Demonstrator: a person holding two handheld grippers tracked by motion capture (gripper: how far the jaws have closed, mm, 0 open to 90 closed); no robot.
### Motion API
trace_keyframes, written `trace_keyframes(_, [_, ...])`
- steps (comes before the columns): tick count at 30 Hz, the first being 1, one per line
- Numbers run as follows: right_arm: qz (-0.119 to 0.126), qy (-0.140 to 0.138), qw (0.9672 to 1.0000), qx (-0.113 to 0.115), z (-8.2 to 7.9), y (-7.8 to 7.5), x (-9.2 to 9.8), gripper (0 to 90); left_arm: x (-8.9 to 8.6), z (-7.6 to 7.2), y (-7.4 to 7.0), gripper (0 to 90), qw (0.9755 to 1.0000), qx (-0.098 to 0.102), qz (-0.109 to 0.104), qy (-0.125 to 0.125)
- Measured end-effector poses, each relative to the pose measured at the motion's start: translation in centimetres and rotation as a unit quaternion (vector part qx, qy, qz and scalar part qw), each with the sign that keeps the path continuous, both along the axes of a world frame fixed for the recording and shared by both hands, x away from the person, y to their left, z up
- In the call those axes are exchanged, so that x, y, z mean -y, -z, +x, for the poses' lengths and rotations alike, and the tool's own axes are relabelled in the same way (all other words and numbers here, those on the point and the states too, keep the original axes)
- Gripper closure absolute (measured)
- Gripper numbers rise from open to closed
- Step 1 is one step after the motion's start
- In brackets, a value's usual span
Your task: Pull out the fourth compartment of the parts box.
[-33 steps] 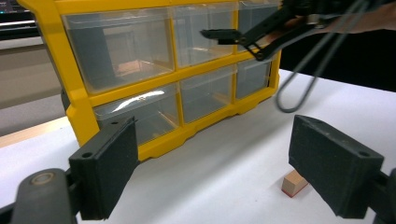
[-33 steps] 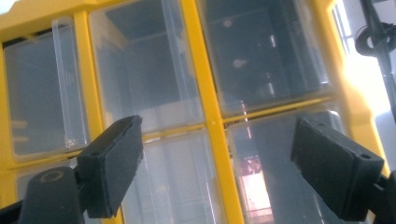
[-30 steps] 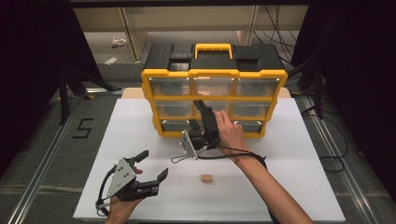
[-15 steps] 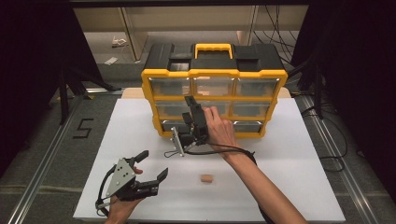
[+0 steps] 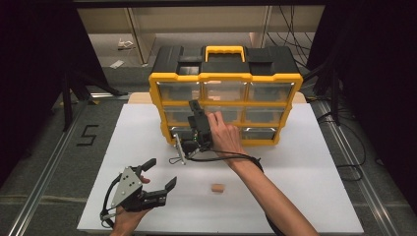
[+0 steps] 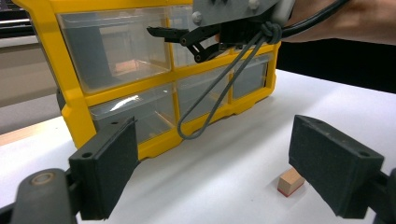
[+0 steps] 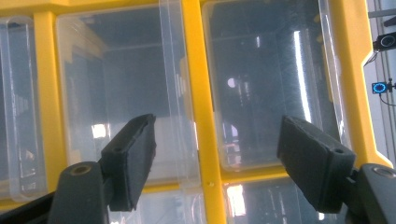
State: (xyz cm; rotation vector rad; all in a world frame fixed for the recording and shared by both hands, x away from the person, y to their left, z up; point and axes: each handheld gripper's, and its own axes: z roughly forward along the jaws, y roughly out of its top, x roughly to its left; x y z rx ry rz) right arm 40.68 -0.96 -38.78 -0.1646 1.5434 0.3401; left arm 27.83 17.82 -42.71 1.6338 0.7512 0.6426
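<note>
The right tool (image 5: pixel 193 109) is up against the front of the yellow drawer organiser (image 5: pixel 226 78), its jaws spread with nothing between them, though they have just been closing a little; compared with a second ago it has slid leftward along the cabinet face, from the middle column toward the left-middle drawers, which suggests the hand is lining up on a drawer to pull rather than going for the block yet. In the right gripper view the two black pads (image 7: pixel 130 161) straddle a yellow upright divider (image 7: pixel 198 93), with a clear drawer (image 7: pixel 121 93) on one side and another clear drawer (image 7: pixel 271 88) on the other; which of them is the target is hard to say, since the camera is turned and reflections blur the drawer edges. The left tool (image 5: pixel 156 184) rests near the left front of the white tabletop (image 5: pixel 314 162), jaws wide apart and empty, in the same spot as before. The small wooden block (image 5: pixel 217 188) lies on the tabletop near the front, right of the left tool and well apart from the organiser, untouched. The left gripper view adds what the high view cannot: the block (image 6: pixel 290 182) has a reddish lower edge, and the right tool's cable (image 6: pixel 219 88) hangs in a loop down the cabinet front. The high view alone shows the organiser's black top and yellow handle (image 5: pixel 224 50)
</note>
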Motion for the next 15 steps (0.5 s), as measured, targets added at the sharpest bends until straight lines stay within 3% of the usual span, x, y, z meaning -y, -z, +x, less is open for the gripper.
trace_keyframes(15, [-0.014, 0.005, 0.9997, 0.018, 0.4, 0.6, -1.0, 35.7, -0.1, 0.0, 0.0, 15.5, 1.0, 0.0, -0.003, -0.001])
